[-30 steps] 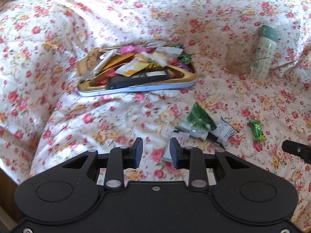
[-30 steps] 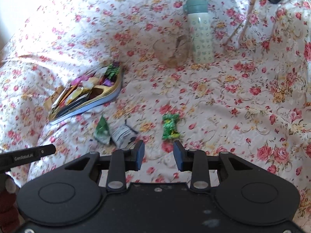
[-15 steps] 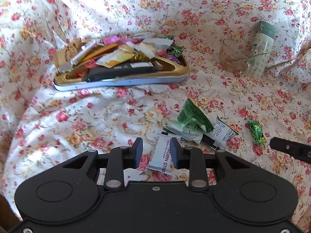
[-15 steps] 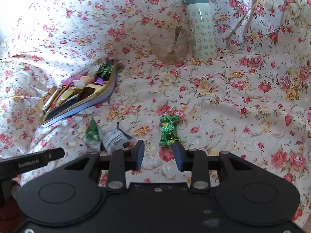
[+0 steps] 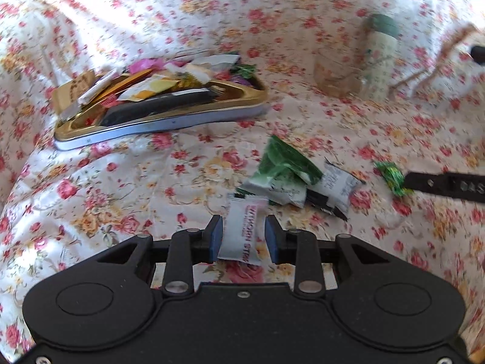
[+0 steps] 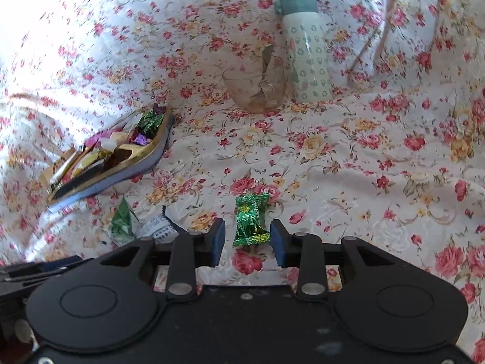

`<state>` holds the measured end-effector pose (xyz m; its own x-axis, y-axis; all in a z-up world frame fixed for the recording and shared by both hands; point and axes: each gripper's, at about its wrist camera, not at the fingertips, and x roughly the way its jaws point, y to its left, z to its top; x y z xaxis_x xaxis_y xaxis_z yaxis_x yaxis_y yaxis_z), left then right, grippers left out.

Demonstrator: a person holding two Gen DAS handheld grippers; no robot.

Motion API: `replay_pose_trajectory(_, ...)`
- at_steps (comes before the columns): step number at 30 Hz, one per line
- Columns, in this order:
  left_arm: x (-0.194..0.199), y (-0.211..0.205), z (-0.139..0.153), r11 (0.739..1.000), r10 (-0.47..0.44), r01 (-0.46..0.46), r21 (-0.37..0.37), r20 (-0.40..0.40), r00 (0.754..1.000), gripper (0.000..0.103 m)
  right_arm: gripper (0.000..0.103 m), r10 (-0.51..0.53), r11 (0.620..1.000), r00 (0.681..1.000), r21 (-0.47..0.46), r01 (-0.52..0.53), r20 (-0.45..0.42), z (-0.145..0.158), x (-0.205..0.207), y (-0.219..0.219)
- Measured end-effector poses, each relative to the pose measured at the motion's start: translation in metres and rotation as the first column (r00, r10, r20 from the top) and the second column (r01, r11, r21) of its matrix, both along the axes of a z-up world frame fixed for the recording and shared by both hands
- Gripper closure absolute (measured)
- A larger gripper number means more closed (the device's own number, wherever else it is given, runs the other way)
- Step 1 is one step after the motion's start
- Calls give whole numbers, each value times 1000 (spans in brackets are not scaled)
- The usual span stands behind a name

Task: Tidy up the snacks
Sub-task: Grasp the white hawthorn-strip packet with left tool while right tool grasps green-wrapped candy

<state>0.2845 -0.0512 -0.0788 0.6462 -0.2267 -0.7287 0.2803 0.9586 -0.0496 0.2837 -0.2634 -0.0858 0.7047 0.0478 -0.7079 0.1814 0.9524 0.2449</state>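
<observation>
Bunching the floral cloth is the risk — near the tray, the left gripper straddles a white sachet, the right gripper a green candy, neither gripped; thin wrappers may slip.

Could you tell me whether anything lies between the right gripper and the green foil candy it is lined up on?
Nothing visible does. The green foil candy lies flat on the floral cloth between the open fingers of the right gripper, with clear gaps on both sides and no other wrapper touching it.
</observation>
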Motion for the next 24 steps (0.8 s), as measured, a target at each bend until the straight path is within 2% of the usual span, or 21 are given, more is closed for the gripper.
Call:
replay_pose_trajectory(3, -4, -3, -3, 999, -27, 26, 25, 33, 999, 62, 67, 26, 999, 1000, -33, -25, 11, -4, 2, 3)
replay_pose_trajectory(14, 1, 1, -6, 999, -42, 42, -2, 57, 998, 61, 67, 112, 985, 993, -136, -108, 23, -16, 7, 11)
replay_pose_trajectory(20, 6, 1, -8, 999, -34, 35, -8, 58, 998, 59, 67, 124, 981, 992, -153, -118, 30, -20, 9, 12)
replay_pose_trajectory(24, 6, 6, -6, 999, -32, 34, -26, 61, 998, 59, 67, 124, 985, 992, -123, -119, 37, -19, 11, 9)
